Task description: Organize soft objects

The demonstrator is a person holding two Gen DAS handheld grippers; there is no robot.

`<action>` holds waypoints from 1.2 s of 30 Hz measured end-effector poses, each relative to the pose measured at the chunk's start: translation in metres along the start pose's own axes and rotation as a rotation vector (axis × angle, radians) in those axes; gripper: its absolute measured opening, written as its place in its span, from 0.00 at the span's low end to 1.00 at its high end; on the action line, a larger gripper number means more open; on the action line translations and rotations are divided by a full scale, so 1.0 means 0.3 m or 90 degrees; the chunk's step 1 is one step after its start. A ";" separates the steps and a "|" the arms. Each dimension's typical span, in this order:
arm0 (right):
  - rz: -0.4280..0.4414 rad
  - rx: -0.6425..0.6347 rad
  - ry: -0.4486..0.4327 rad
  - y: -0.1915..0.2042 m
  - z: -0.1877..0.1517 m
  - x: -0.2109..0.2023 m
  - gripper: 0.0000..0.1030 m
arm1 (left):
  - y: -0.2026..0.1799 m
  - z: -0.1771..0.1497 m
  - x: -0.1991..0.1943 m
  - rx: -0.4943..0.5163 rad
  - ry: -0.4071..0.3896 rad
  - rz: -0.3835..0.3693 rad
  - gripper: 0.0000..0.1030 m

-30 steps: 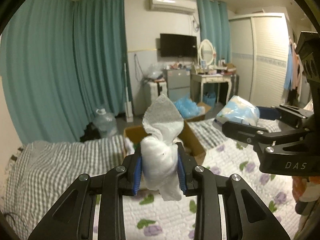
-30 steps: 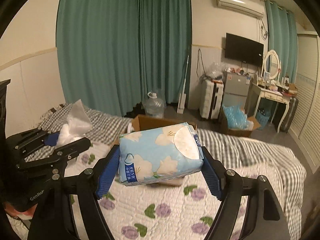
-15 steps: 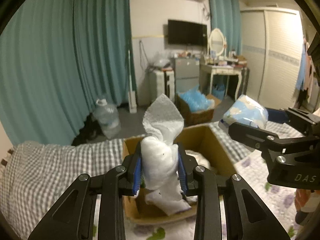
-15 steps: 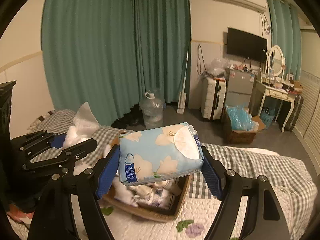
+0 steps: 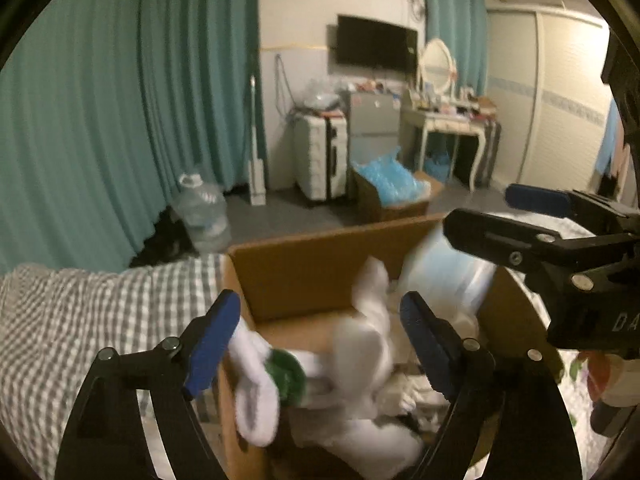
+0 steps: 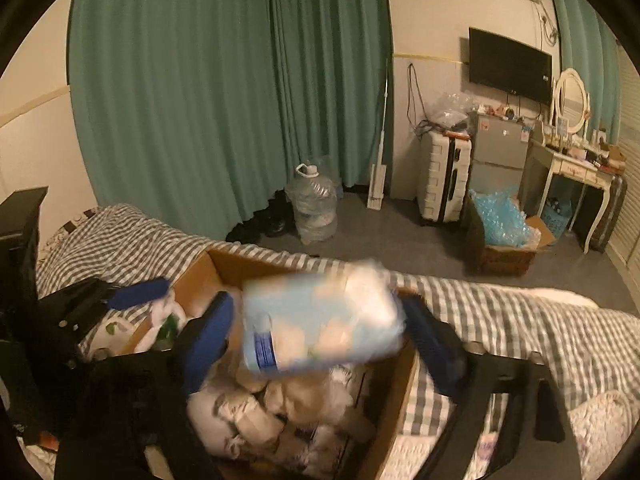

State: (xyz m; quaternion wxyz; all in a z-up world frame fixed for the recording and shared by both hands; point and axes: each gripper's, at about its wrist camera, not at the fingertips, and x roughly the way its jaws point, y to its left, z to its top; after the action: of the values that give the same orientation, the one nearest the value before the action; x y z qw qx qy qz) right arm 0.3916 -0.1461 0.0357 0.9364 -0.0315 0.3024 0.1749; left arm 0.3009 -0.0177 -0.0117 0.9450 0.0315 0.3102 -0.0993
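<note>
A brown cardboard box [image 5: 320, 276] stands on the bed, full of soft white things. My left gripper [image 5: 320, 344] is open above it; the white tissue bundle [image 5: 364, 344] is blurred, dropping free between the jaws into the box. My right gripper [image 6: 320, 344] is open over the same box [image 6: 396, 404]. The blue floral tissue pack [image 6: 320, 320] is blurred and loose between its jaws, tilted, above the box; it also shows in the left wrist view [image 5: 444, 276]. The right gripper also shows at the right of the left wrist view [image 5: 532, 216].
The box sits on a grey checked blanket [image 5: 80, 312] beside a floral quilt [image 6: 600, 420]. Beyond the bed are a water jug [image 6: 314, 204], a white suitcase [image 6: 444, 176], a floor box of blue bags [image 6: 504, 228], a dressing table [image 6: 576, 168] and green curtains [image 6: 224, 92].
Both grippers moved forward and down over the box and opened. The tissue bundle and the floral pack have left the jaws and are falling into the box.
</note>
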 end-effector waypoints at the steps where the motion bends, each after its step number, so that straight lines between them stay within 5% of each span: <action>1: -0.009 -0.001 -0.011 0.000 0.007 -0.004 0.95 | 0.012 0.001 -0.009 -0.008 -0.014 0.003 0.81; 11: -0.048 0.038 -0.026 -0.026 0.076 -0.152 0.98 | 0.008 0.057 -0.141 -0.012 -0.052 0.030 0.81; 18: -0.097 0.003 -0.090 0.040 0.184 -0.597 0.98 | -0.035 0.166 -0.474 -0.001 -0.117 0.036 0.81; 21: -0.115 -0.006 -0.116 0.083 0.225 -0.804 0.98 | -0.072 0.212 -0.691 0.009 -0.166 0.044 0.90; 26: -0.141 -0.018 -0.180 0.155 0.215 -1.111 0.99 | -0.107 0.219 -0.950 0.033 -0.240 0.060 0.90; 36: -0.117 -0.042 -0.243 0.266 0.096 -1.330 0.99 | -0.139 0.102 -1.178 0.037 -0.311 0.119 0.90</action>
State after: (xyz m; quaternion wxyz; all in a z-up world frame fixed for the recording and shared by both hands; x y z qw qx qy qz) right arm 0.0784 -0.1896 0.2933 0.9872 -0.0560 0.1094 0.1012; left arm 0.0316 -0.0029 0.2225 0.9956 0.0626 0.0652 -0.0252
